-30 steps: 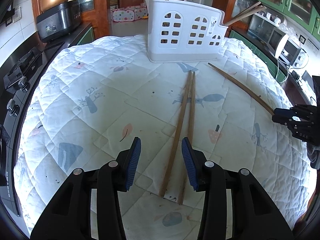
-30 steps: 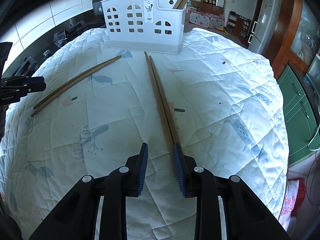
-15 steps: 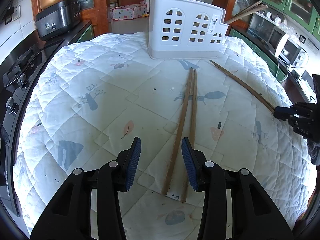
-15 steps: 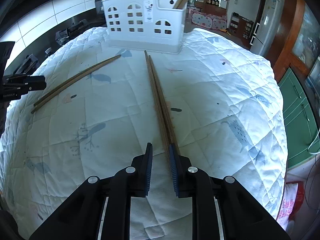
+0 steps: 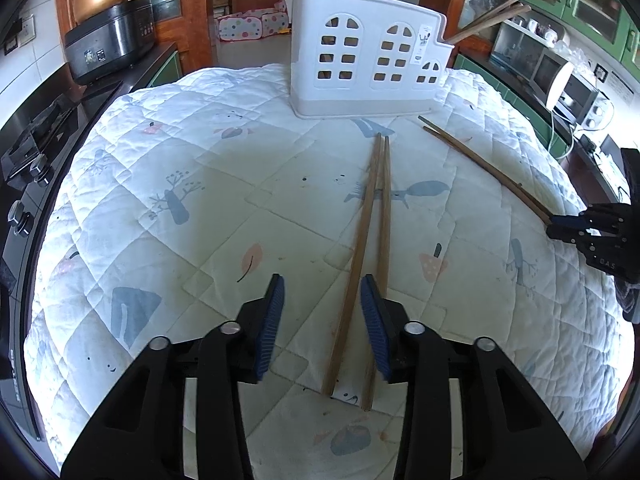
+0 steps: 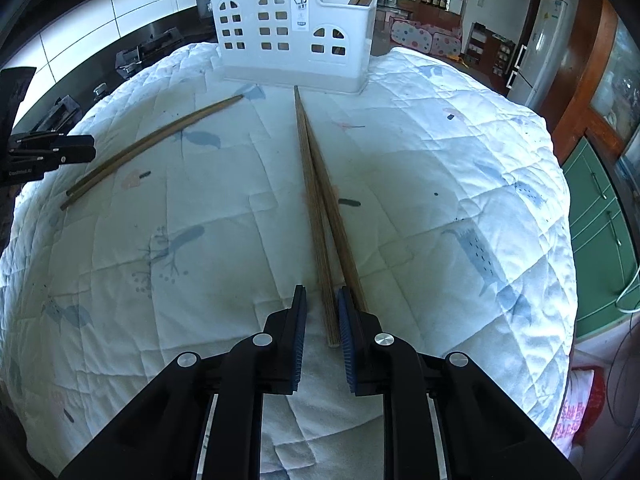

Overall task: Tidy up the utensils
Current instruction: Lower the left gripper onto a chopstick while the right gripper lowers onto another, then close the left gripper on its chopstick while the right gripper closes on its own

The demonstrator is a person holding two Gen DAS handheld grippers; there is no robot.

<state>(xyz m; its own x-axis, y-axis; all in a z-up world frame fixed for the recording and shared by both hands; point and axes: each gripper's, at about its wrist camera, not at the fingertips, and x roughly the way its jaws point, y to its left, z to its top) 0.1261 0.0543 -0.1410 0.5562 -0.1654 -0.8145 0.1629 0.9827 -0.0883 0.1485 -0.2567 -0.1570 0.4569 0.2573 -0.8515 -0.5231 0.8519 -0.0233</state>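
Wooden chopsticks lie in two pairs on the quilted cloth (image 5: 200, 152), both aimed at the white plastic holder (image 5: 364, 64) at twelve o'clock, which has more sticks poking out. The left gripper (image 5: 322, 284) is closing, fingers moderately apart, with one stick of the left pair (image 5: 372, 216) between them, not yet pinched. Over at three o'clock, the right gripper (image 6: 321, 292) has its fingers narrow around one stick of the right pair (image 6: 320, 208), a sliver of gap showing.
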